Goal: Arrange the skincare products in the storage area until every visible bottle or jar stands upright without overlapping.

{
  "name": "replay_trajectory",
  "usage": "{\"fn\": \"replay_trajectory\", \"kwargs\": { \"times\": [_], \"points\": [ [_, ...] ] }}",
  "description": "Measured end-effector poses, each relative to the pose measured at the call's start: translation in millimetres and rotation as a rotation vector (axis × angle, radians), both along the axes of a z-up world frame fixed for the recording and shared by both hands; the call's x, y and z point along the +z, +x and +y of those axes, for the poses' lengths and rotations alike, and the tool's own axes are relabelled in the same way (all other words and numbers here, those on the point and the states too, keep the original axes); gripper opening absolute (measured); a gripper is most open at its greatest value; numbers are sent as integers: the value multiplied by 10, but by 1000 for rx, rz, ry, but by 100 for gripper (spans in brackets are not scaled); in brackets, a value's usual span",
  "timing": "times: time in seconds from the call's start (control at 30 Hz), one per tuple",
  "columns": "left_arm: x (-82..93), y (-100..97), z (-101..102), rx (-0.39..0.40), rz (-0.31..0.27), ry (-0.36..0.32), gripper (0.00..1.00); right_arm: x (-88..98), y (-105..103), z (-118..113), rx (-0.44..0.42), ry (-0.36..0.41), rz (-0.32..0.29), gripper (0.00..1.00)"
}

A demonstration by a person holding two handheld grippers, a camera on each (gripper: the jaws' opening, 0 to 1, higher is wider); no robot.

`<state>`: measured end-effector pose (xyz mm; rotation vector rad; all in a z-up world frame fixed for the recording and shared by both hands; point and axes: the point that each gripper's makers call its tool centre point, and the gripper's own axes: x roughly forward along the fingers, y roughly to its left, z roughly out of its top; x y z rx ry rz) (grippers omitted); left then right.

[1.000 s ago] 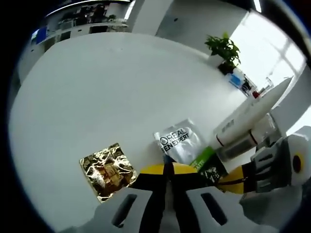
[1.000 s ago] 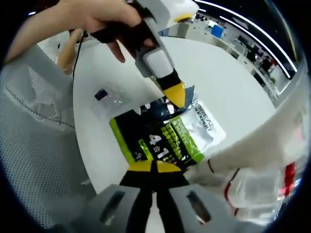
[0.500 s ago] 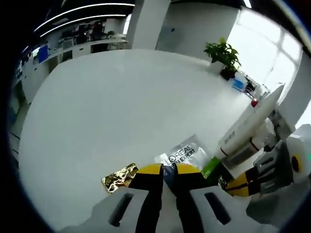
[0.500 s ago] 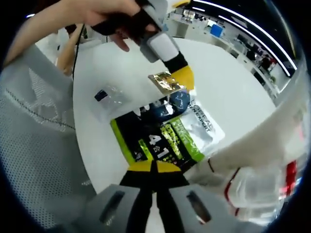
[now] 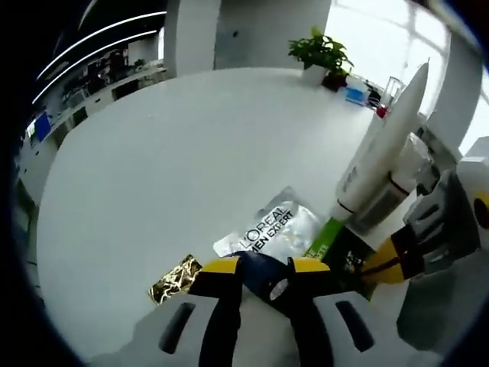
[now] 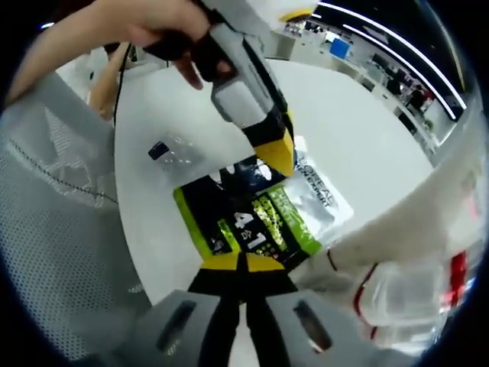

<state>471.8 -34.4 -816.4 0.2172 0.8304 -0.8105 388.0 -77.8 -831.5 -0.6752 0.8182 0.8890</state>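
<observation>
My left gripper [image 5: 263, 267] stands open, its yellow-tipped jaws on either side of a small dark blue item [image 5: 263, 281]. In the right gripper view a hand brings the left gripper [image 6: 273, 151] down from above onto that dark blue item [image 6: 246, 177]. My right gripper [image 6: 244, 264] is shut on the near edge of a green-and-black sachet [image 6: 248, 222]. A silver L'Oreal sachet [image 5: 276, 228] lies partly under it. A gold foil packet [image 5: 173, 280] lies left of my left jaws. A white tube [image 5: 382, 145] leans at the right.
A round white table [image 5: 176, 153] carries everything, with a potted plant [image 5: 319, 52] at its far edge. A small clear sachet [image 6: 172, 153] lies apart on the table. A clear bottle with red trim [image 6: 412, 298] is beside the tube. Grey mesh fabric [image 6: 61, 229] fills the left.
My left gripper has opened from shut and dropped over the dark blue item, covering the gold packet in the right gripper view. The right gripper holds the sachet as before.
</observation>
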Motion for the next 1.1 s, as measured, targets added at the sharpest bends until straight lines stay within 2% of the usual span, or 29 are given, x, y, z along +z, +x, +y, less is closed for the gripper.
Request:
{"fn": "replay_trajectory", "kwargs": {
  "times": [0.27,0.73,0.87,1.0,1.1],
  "points": [
    [-91,-19,39,-48,-13,66,24,-1,-3,-1,-8,4,4,1],
    [-88,-22,54,-53,-12,69,26,-4,-2,-4,-15,11,18,1],
    [-38,-72,33,-39,25,25,29,-5,0,-3,-11,7,20,1],
    [67,-102,54,-34,16,5,28,-6,3,-2,-13,9,25,1],
    [129,-99,105,-27,-1,18,28,-4,7,-1,-14,12,36,1]
  ]
}}
